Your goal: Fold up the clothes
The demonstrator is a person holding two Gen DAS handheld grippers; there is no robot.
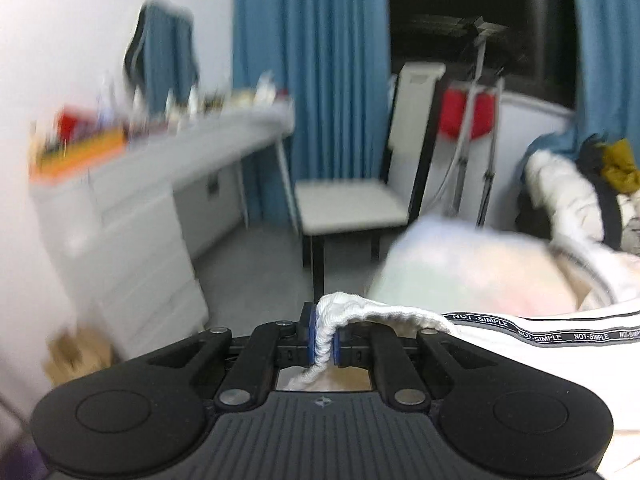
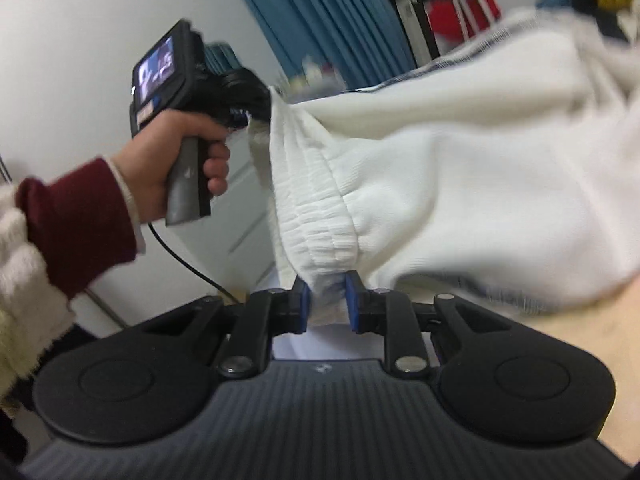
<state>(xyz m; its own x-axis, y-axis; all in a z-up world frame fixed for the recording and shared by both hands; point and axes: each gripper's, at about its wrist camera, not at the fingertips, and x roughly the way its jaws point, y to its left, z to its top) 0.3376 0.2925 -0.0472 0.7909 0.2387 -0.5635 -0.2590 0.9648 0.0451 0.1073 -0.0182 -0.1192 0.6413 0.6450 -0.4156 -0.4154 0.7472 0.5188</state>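
White garment (image 2: 460,168), knit, with a gathered elastic waistband (image 2: 320,216) — reads as track trousers, a black tape printed "NOT-SIMPLE" (image 1: 560,330) running down one side. It hung in the air, stretched between the two grippers, the rest trailing off toward a pale surface (image 2: 580,344) at lower right.

Left gripper (image 1: 324,340): jaws clamped tight on a bunched end of the waistband, blue pads (image 1: 307,336) pressed into the ribbing. From the right wrist view the same tool showed at a distance, held by a hand (image 2: 172,160) in a dark red sleeve (image 2: 76,224), the cloth running from its tip.

Right gripper (image 2: 326,304): jaws closed on the other gathered end of the waistband, fabric filling the gap between the pads.

Progress, as judged: early. The garment was picked up by the waistband and spread, but no fold was visible; laying it flat, doubling the legs and folding down all seemed left to do.

Around: blue curtains (image 1: 312,80), a white chair (image 1: 352,200), a cluttered white counter (image 1: 180,148), a heap of other clothes (image 1: 580,184) at the right.

Hard to read: both views were smeared by motion. The legs and hems ran out of frame, so their state could not be told. The pale surface was cut off and unidentifiable.
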